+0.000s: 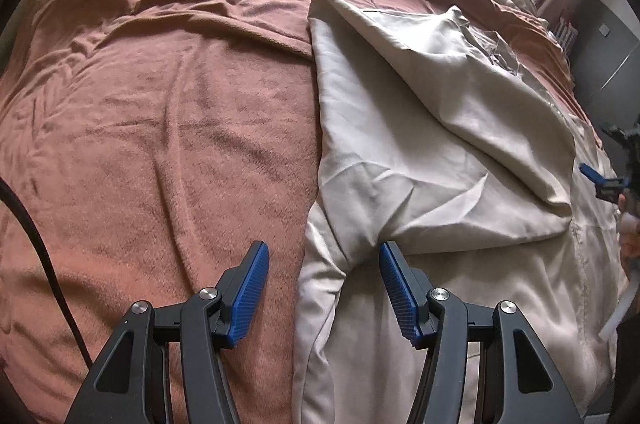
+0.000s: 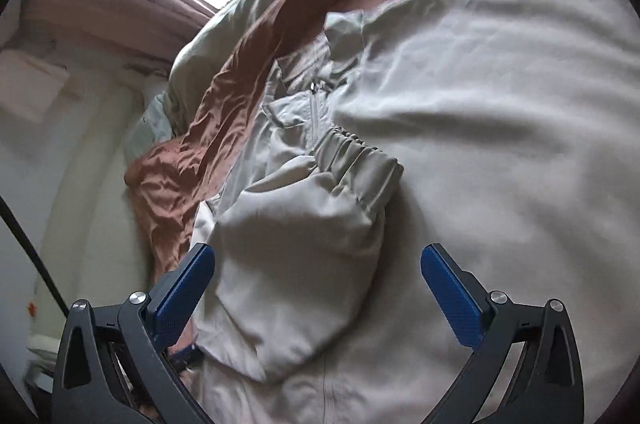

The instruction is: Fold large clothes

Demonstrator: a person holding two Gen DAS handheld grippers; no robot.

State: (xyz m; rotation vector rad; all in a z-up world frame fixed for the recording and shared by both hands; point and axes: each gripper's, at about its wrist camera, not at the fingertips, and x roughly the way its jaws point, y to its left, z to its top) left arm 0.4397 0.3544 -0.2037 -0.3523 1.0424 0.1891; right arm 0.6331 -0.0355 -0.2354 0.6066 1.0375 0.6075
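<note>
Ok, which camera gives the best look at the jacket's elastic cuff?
The right wrist view: the gathered elastic cuff sits sharp near centre, ahead of the open right gripper. The left wrist view shows the beige jacket folded on the bed, but no cuff can be made out there.

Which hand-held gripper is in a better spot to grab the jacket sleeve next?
Probably the right hand-held gripper: its open jaws straddle the folded sleeve of the beige jacket. The left hand-held gripper sits at the jacket's edge.

Jacket (image 1: 420, 128): lower portion cut off by frame bottom. Right gripper (image 1: 600, 180): mostly cropped at right edge. Right wrist view: motion-blurred.
</note>
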